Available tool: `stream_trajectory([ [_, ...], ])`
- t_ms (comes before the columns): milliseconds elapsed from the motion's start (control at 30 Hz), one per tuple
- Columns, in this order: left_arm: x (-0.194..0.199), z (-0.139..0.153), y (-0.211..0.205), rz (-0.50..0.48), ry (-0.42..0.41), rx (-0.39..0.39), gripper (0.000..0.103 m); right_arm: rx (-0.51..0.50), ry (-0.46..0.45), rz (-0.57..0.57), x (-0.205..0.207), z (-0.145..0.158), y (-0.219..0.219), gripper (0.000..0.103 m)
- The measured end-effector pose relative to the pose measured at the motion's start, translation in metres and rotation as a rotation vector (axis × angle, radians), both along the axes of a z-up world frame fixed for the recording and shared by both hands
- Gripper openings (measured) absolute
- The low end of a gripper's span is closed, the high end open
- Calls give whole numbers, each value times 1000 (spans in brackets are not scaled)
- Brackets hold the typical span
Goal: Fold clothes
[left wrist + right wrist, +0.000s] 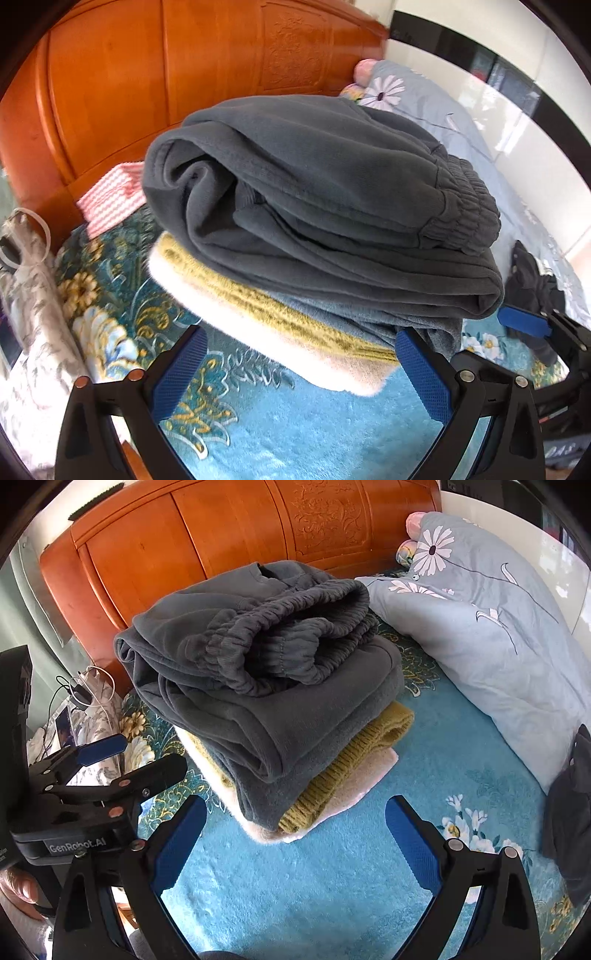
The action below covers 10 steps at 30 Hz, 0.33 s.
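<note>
On the teal bedspread [332, 886] by the headboard [221, 535] the grey trousers [266, 672] top a stack over a yellow knit [347, 771], both grippers [299, 373] [295, 845] gaping empty just beside it, so a careless nudge could topple the overhanging trousers.

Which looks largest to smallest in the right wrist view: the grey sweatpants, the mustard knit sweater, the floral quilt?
1. Floral quilt: largest, and partly cut off by the frame edge.
2. Grey sweatpants: nearly as large, though closer to the camera, so this order is uncertain.
3. Mustard knit sweater: smallest, mostly covered.
</note>
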State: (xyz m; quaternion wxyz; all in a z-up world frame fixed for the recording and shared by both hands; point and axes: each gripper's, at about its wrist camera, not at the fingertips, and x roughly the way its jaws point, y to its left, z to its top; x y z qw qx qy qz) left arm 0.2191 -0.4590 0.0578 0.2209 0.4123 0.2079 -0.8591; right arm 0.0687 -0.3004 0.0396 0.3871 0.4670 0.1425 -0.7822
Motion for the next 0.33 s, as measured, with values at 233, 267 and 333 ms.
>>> stream_trajectory([
  [233,-4,-9,-21,-169,68,-19,103,81,46,-60,6,-4,-8,98],
  [267,-3,-11,-24,-182,75,-17,103,96,48,-72,8,-4,-8,98],
  [333,-3,-14,-28,-199,64,-11,103,141,39,-100,9,-4,-7,98],
])
